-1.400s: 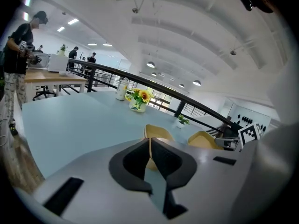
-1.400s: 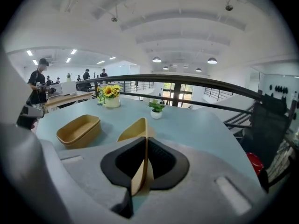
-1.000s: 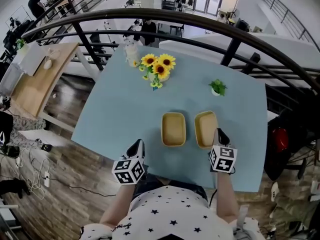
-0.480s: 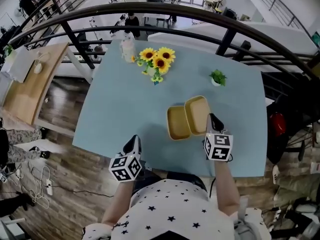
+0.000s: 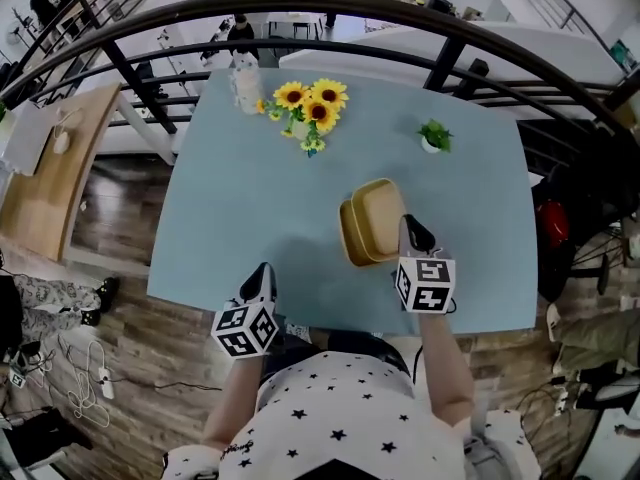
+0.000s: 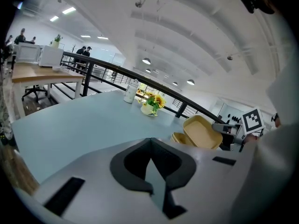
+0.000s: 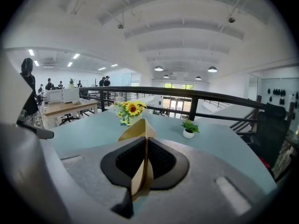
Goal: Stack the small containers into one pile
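Two shallow tan containers are on the light-blue table. One container rests on the table. The other container hangs tilted over it, overlapping its right side, and my right gripper is shut on its near rim. The right gripper view shows that thin rim clamped edge-on between the jaws of the right gripper. My left gripper stays near the table's front edge, shut and empty. From the left gripper, I see the held container above the lower container.
A vase of sunflowers and a white bottle stand at the table's far side, a small potted plant at the far right. A dark railing runs behind the table. A wooden desk lies below left.
My right gripper has lifted the right-hand container and carried it left, over the other one. The left gripper has stayed near the front edge.
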{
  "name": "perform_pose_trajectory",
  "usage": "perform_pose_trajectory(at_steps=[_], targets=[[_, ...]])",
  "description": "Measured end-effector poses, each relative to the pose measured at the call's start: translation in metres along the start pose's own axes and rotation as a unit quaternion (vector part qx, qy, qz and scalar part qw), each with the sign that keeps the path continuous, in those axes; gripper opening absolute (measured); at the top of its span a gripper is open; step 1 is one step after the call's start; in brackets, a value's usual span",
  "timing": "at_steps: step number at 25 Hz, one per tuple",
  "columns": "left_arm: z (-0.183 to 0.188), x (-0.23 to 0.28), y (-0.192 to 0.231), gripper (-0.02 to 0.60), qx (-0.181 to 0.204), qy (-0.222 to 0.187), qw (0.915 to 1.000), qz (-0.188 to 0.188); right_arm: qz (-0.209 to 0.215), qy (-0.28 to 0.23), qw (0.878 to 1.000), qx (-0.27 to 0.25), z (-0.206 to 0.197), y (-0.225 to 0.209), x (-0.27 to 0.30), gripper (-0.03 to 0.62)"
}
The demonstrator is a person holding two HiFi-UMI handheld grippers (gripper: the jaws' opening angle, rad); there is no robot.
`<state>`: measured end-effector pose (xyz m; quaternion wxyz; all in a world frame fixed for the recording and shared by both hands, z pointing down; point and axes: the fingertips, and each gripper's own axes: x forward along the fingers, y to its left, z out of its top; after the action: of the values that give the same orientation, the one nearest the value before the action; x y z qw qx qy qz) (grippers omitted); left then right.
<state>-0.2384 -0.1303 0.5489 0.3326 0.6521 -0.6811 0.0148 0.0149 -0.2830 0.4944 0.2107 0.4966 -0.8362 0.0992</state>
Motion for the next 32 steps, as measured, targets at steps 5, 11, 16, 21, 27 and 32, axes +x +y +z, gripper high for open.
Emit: perform_pose_trajectory(at_steps=[5,11,16,21,27,32], targets=[[-0.003,0.001,0.006,0.003,-0.001,0.009,0.9999,-0.005,0.008,0.009,1.000,0.016,-0.006,0.016,0.002,0.025],[-0.014,-0.001,0.012,0.003,-0.004,0.026,0.9996,-0.007,0.013,0.015,0.999,0.028,-0.013,0.030,0.004,0.025],[-0.019,0.000,0.015,0.003,-0.005,0.033,0.9994,-0.009,0.014,0.022,0.999,0.034,-0.018,0.035,0.008,0.025],[-0.024,-0.002,0.019,0.003,-0.006,0.038,0.9992,-0.006,0.011,0.028,0.999,0.037,-0.027,0.037,0.008,0.025],[-0.026,-0.004,0.020,0.003,-0.006,0.040,0.9992,-0.005,0.004,0.040,0.998,0.038,-0.039,0.032,0.014,0.025],[-0.028,-0.007,0.021,0.003,-0.005,0.042,0.9991,-0.003,-0.003,0.049,0.998,0.045,-0.050,0.028,0.016,0.025]])
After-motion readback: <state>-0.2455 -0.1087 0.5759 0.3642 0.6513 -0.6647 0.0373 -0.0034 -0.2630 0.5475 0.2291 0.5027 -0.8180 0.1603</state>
